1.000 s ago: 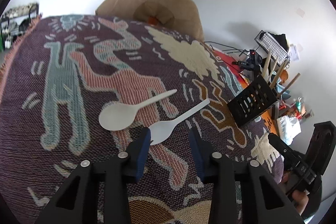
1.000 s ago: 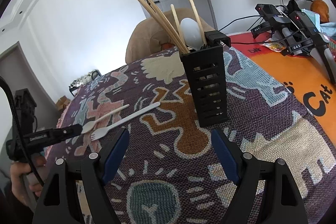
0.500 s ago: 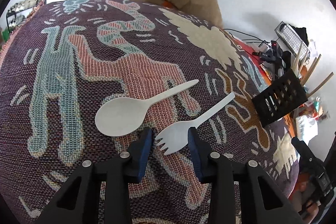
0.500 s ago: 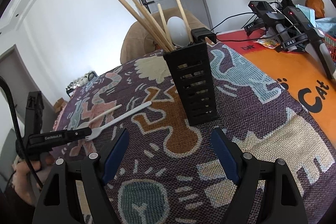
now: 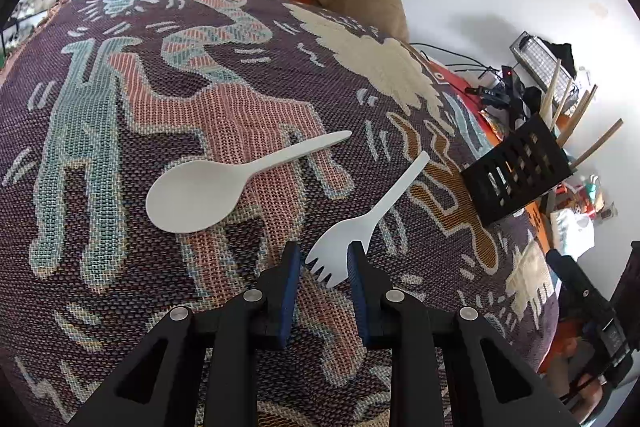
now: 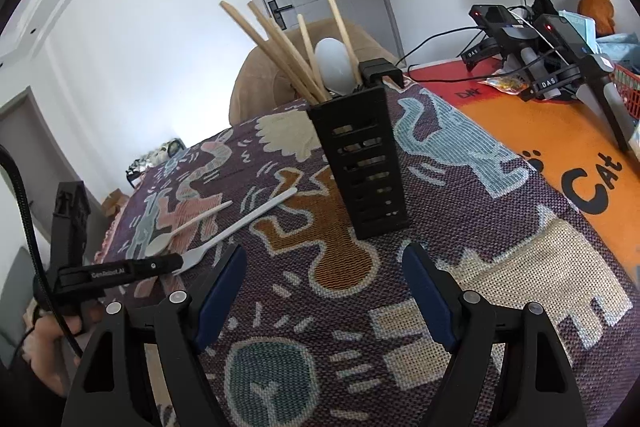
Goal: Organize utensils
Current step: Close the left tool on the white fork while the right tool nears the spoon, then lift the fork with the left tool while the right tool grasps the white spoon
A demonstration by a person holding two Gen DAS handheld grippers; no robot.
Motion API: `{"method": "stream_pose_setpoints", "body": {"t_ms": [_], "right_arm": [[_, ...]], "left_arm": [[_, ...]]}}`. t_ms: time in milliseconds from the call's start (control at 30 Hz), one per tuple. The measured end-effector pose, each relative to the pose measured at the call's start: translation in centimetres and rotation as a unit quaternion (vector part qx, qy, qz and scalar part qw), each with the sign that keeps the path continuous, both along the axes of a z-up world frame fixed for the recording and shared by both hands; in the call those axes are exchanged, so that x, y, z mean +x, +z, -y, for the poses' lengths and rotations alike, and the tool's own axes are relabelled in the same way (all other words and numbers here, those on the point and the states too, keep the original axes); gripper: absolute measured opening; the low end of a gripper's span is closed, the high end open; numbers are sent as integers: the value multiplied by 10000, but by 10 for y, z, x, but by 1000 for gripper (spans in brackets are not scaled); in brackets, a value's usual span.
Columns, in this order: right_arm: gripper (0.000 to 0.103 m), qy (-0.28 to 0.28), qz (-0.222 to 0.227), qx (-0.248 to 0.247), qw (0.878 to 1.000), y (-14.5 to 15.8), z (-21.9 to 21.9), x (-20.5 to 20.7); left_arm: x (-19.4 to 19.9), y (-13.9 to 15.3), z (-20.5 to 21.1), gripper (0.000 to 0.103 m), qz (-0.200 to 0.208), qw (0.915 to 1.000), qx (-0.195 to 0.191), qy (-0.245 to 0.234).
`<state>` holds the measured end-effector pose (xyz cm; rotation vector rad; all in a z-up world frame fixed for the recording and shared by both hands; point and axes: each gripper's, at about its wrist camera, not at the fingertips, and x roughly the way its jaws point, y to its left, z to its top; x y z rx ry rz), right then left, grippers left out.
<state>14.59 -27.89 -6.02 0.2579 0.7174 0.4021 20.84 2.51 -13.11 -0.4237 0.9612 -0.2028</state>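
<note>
The white fork (image 5: 362,223) lies flat on the patterned cloth (image 5: 248,115) with its tined head between the blue pads of the left gripper (image 5: 323,269); its handle runs straight ahead of the tool and slants to its right, toward the black utensil holder (image 5: 516,171). The jaws stand parted around the head, the right pad just beside its edge, a gap on the left, so nothing is clamped yet. Just left of the fork lies the white spoon (image 5: 224,179), roughly parallel. The right gripper (image 6: 324,283) hangs wide open and empty, with the holder directly ahead; the left tool is clearly nearer the fork.
</note>
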Motion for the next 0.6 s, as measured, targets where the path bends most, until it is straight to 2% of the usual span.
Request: {"method": "stream_pose_setpoints", "body": {"t_ms": [300, 333, 367, 400, 600], "right_arm": [[80, 1, -22, 31, 10000, -2, 2, 1], [80, 16, -19, 32, 10000, -1, 1, 1], [80, 35, -7, 26, 10000, -1, 1, 0], [80, 56, 16, 12, 10000, 0, 0, 0], [80, 272, 163, -55, 9995, 9, -18, -5]], "left_arm": [[0, 0, 11, 25, -24, 10000, 23, -4], [0, 0, 12, 23, -13, 10000, 47, 2], [0, 0, 12, 12, -14, 10000, 95, 24], [1, -1, 12, 6, -38, 9999, 135, 60], [-10, 8, 4, 3, 155, 9998, -37, 90]]}}
